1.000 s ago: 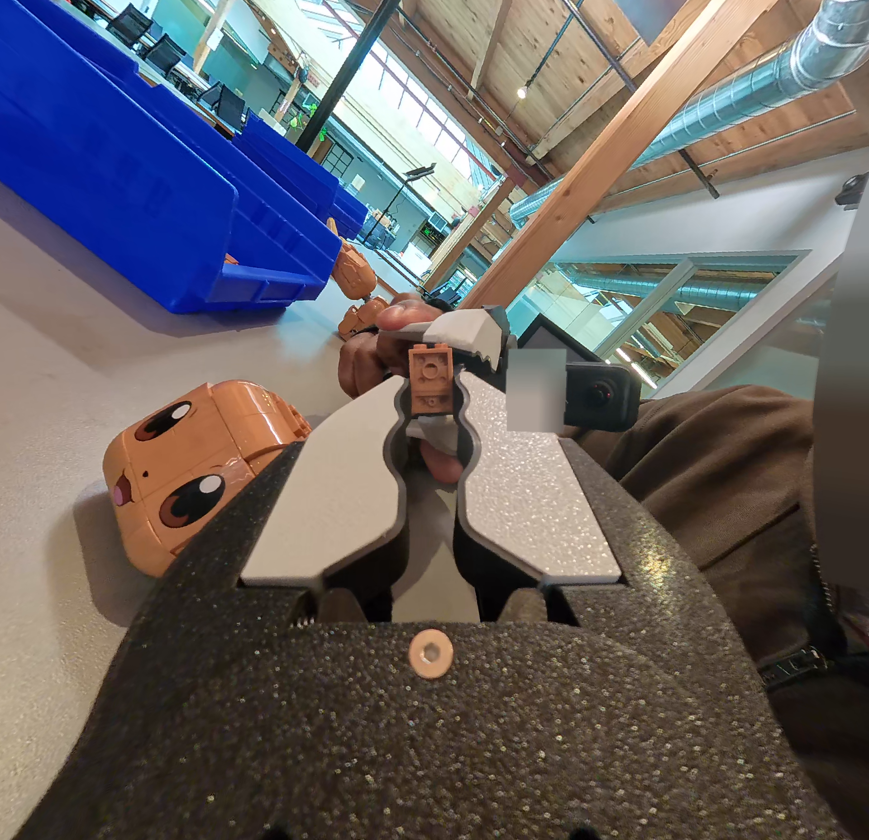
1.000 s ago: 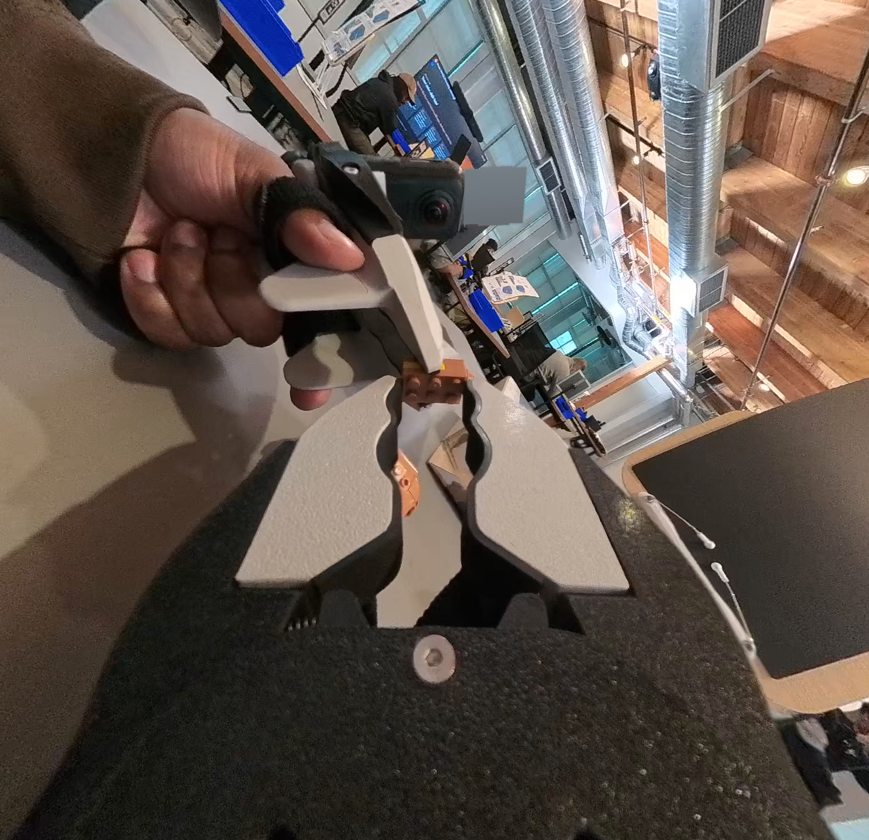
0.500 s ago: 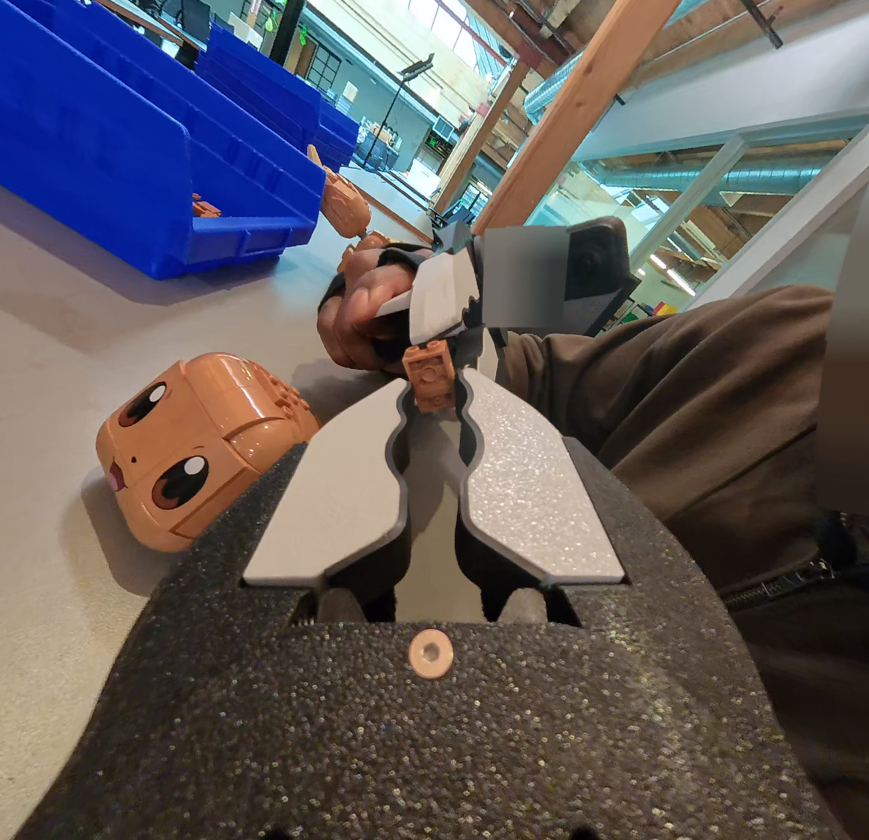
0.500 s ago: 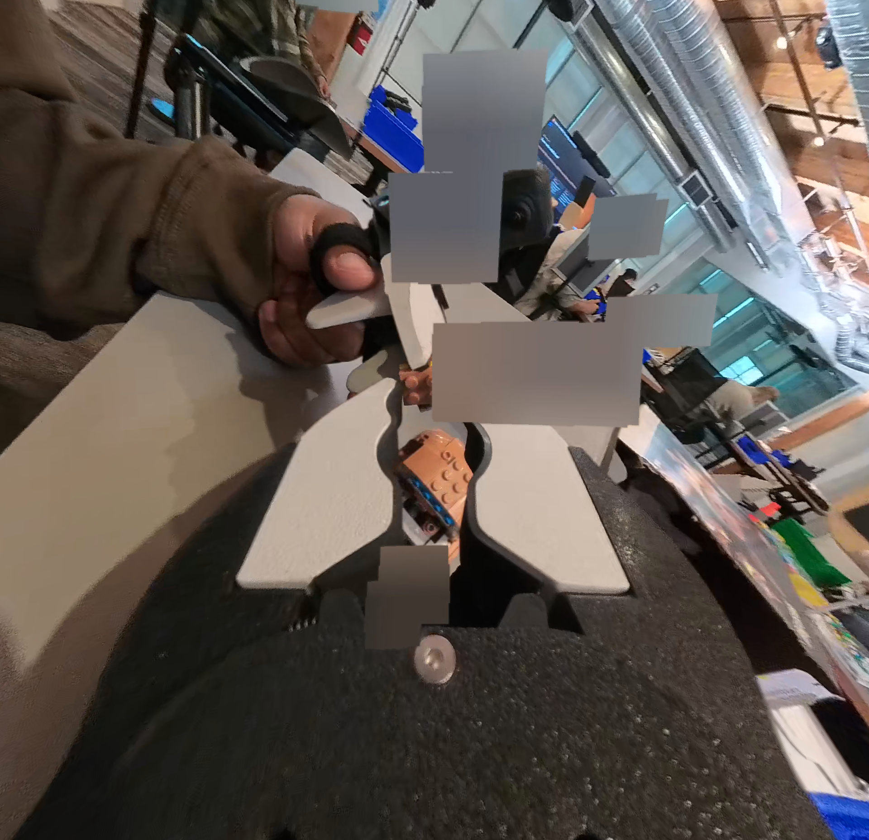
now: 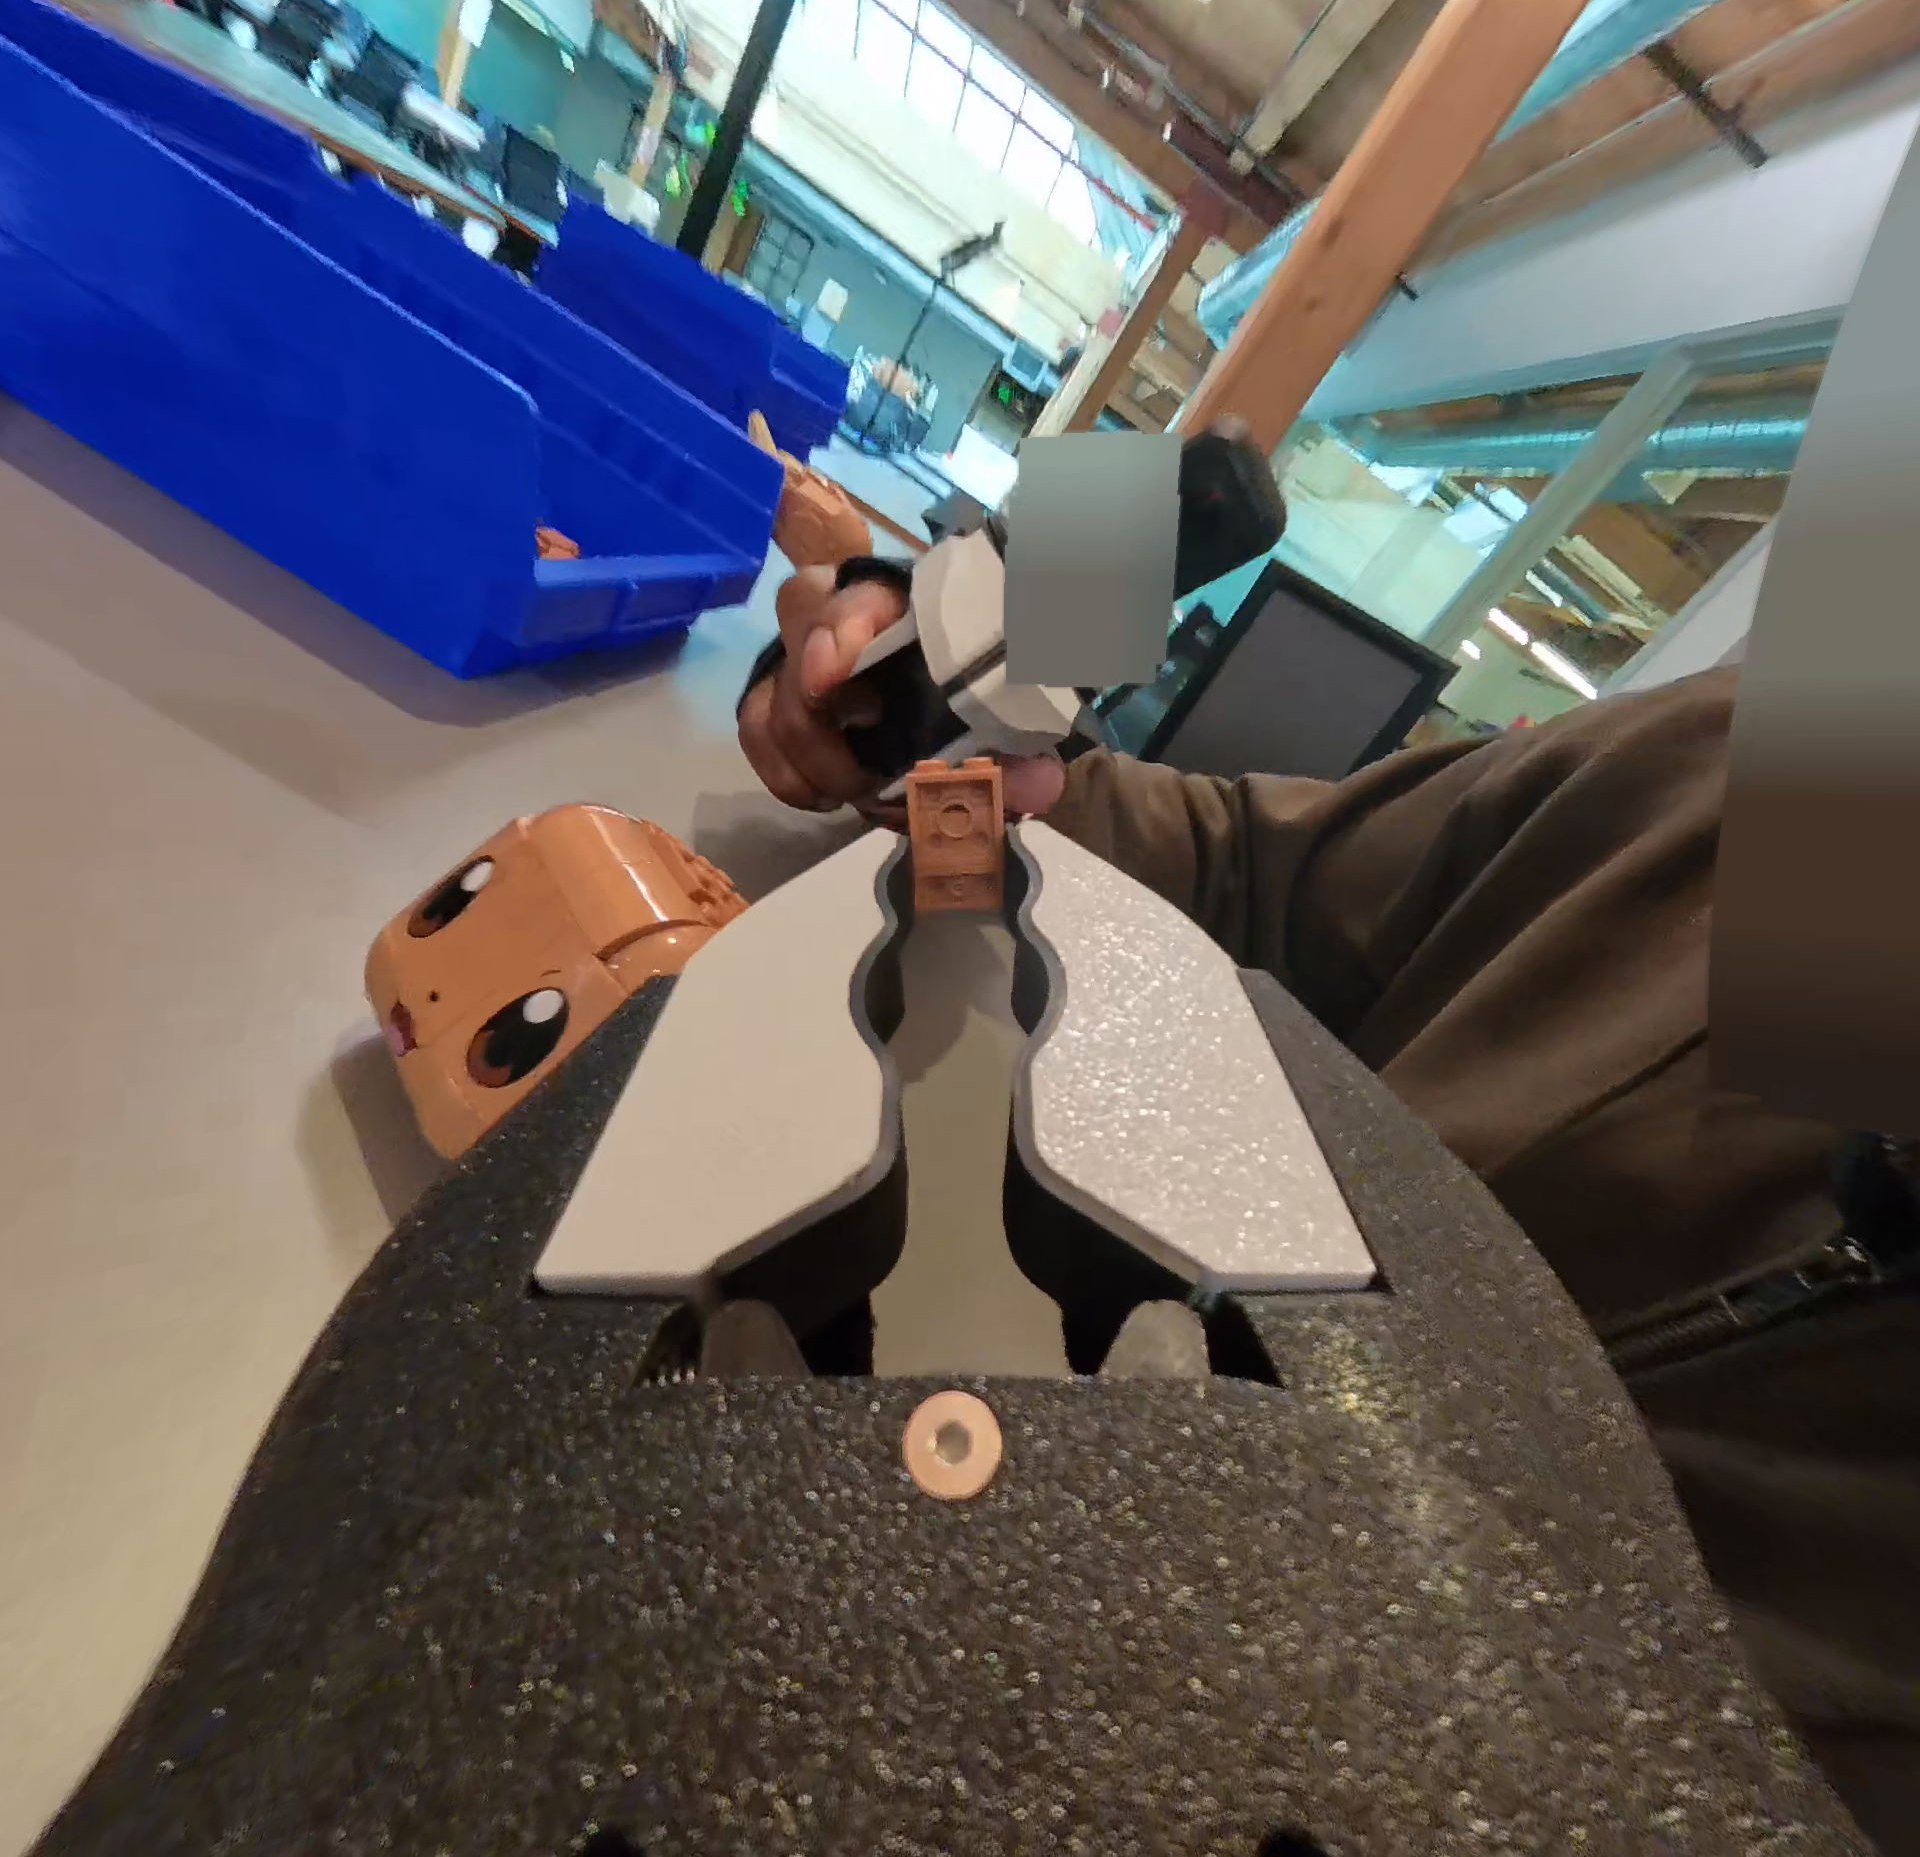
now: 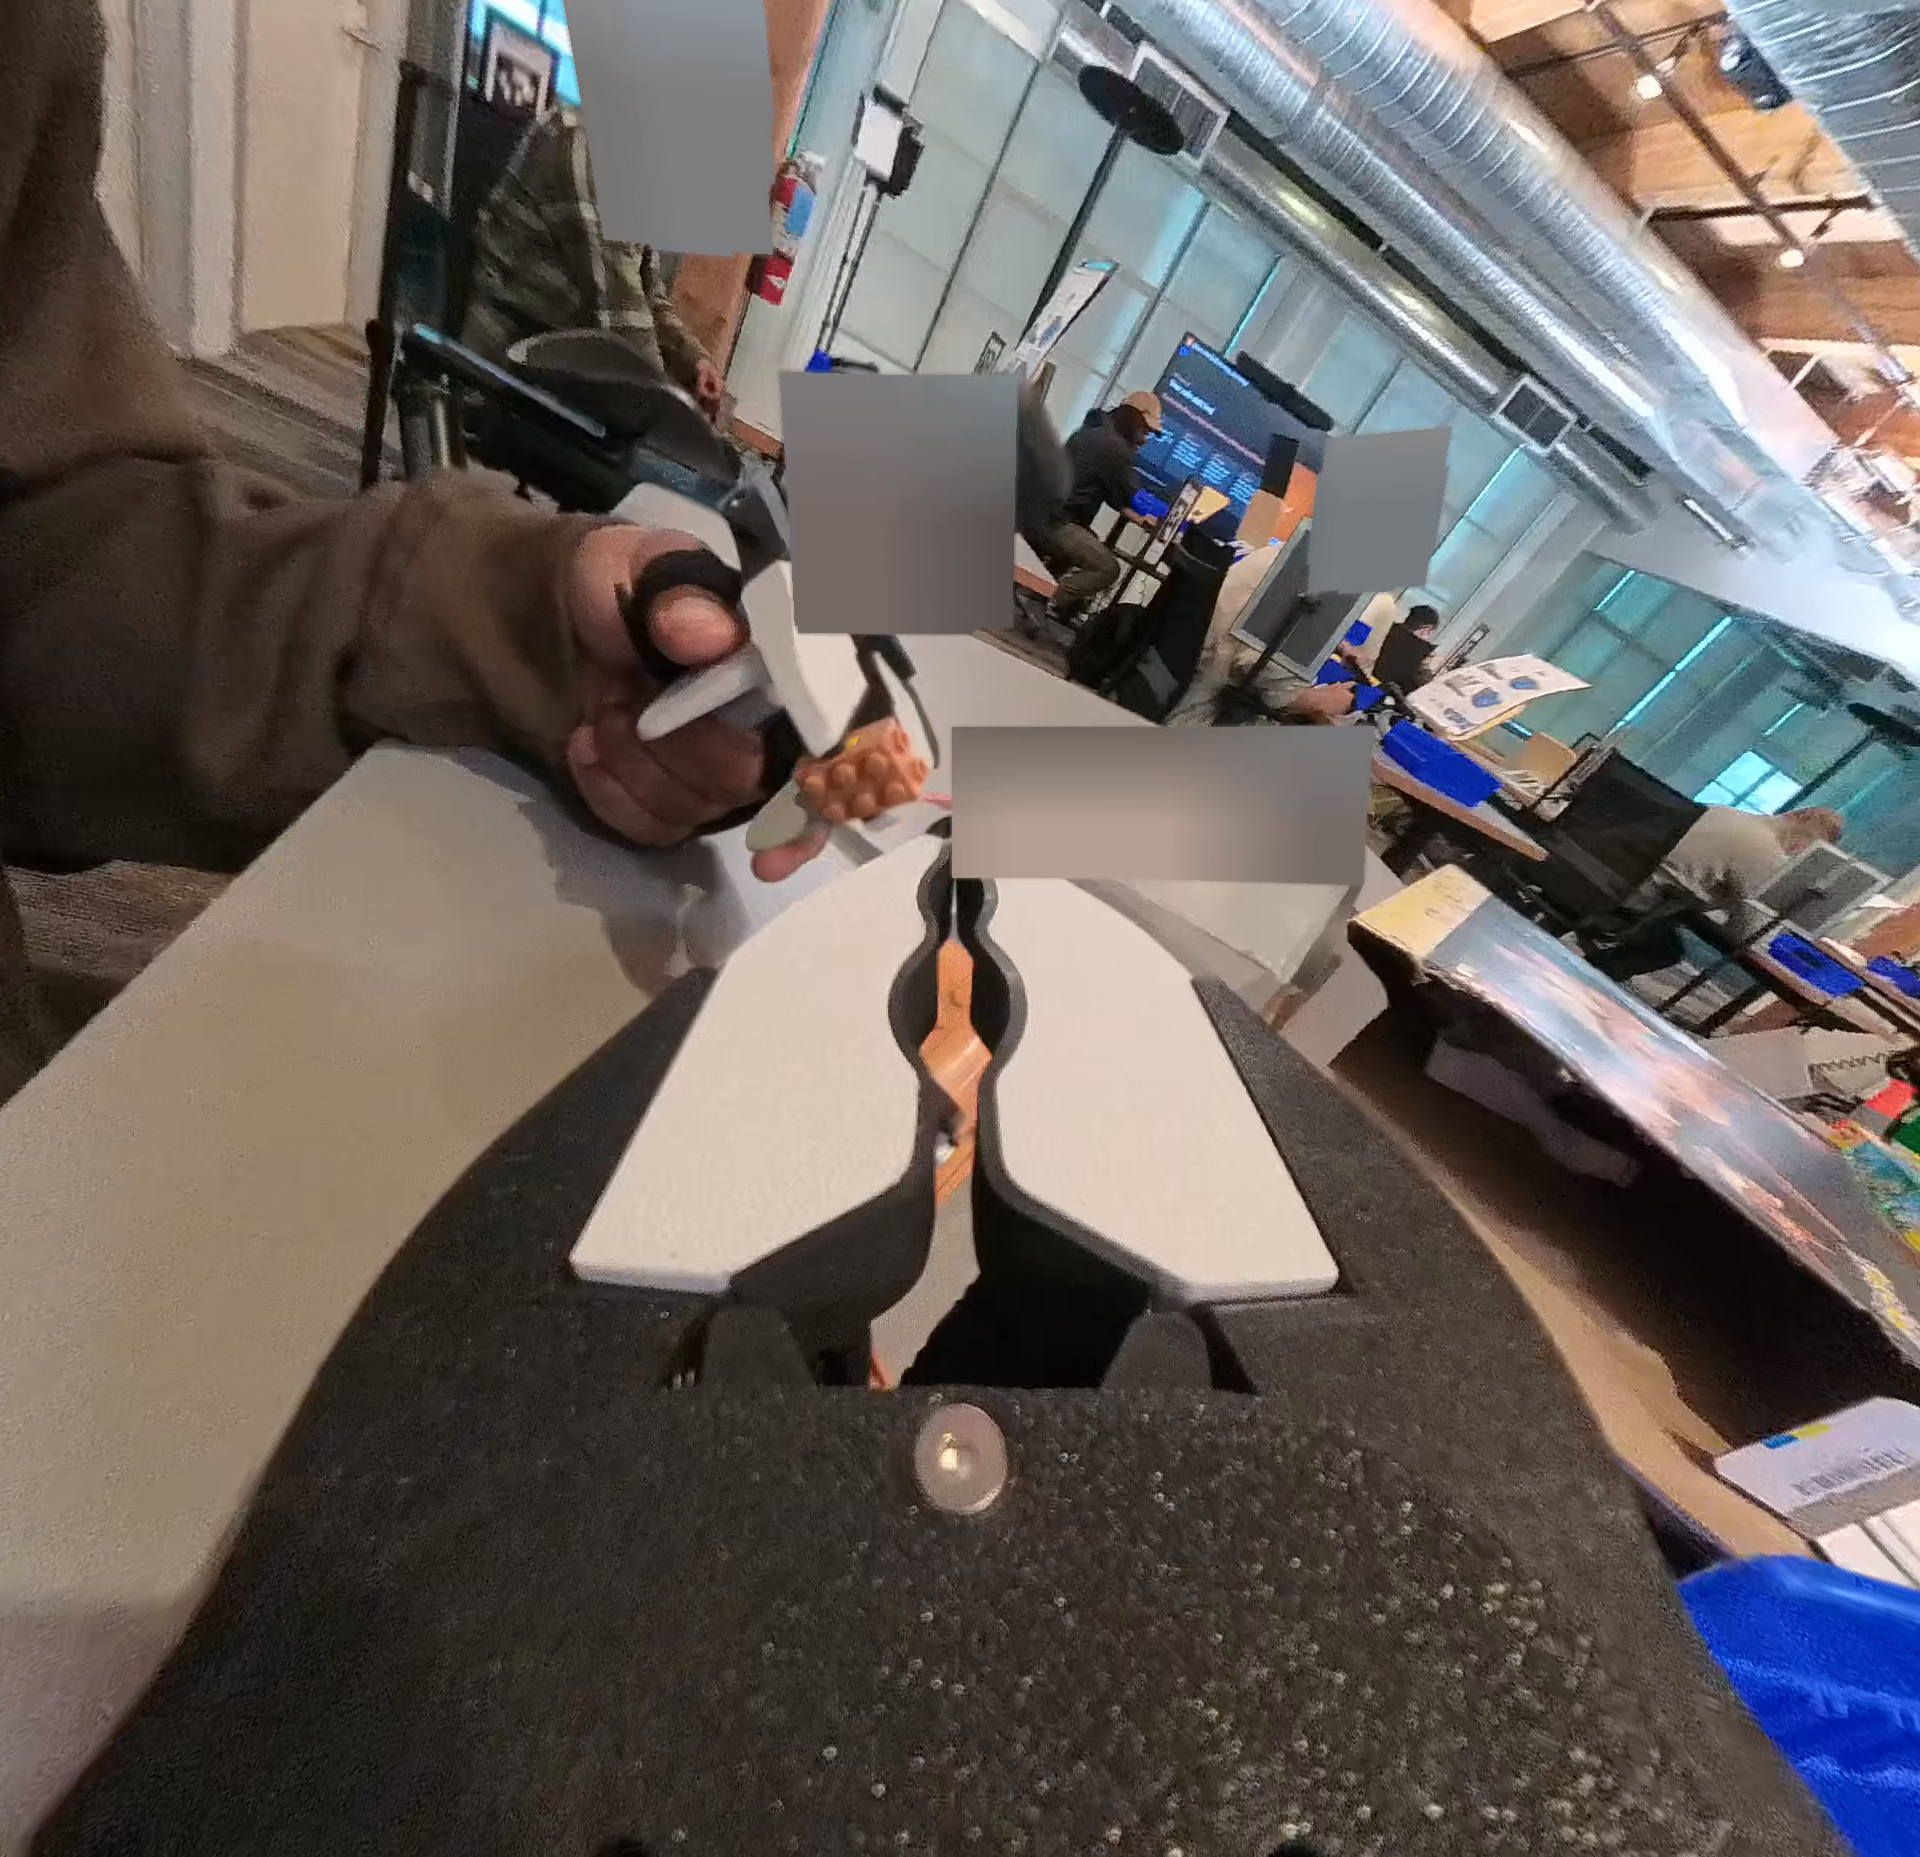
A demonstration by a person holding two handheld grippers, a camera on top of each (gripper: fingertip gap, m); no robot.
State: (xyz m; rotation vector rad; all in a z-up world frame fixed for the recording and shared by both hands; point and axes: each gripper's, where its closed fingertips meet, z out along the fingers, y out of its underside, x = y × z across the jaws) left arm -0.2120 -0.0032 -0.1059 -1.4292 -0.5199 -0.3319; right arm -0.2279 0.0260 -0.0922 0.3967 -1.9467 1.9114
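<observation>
My left claw [image 5: 956,872] pinches a brown brick [image 5: 954,839] at its tips. My right claw [image 6: 961,898] is nearly closed, holding nothing I can see. A blue bin [image 5: 499,477] holds brown pieces [image 5: 556,543].

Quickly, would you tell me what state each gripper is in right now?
Left gripper: shut on a brown brick.
Right gripper: shut; holding anything cannot be told.

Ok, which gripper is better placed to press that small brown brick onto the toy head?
Left. The left gripper is shut on the brick, and the toy head lies on the table beside it. The right gripper's view doesn't show the head.
</observation>
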